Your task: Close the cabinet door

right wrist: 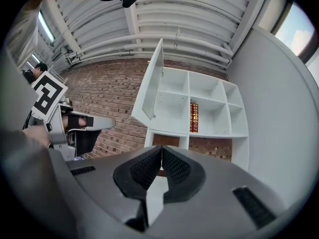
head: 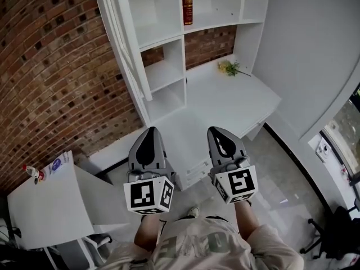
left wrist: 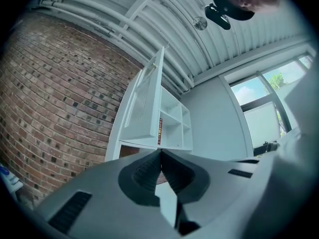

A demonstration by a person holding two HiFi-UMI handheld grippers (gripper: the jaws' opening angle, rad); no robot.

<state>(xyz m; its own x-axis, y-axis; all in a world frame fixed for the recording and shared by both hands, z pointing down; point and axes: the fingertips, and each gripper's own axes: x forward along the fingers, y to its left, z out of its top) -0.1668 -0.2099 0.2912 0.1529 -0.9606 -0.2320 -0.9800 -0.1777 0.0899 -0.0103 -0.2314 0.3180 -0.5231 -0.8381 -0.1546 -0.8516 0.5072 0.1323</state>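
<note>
A white cabinet door stands swung open at the left end of the white wall shelf unit; it also shows edge-on as the door and as the door. A red book stands in an upper compartment. My left gripper and right gripper hang side by side well short of the shelves, both shut and empty, tips touching. The left gripper points at the door's underside; the right gripper points toward the shelves.
A white desk top runs below the shelves with a small yellow flower sprig on it. A brick wall lies to the left. A white side table with small bottles stands at the lower left. A black chair sits at the lower right.
</note>
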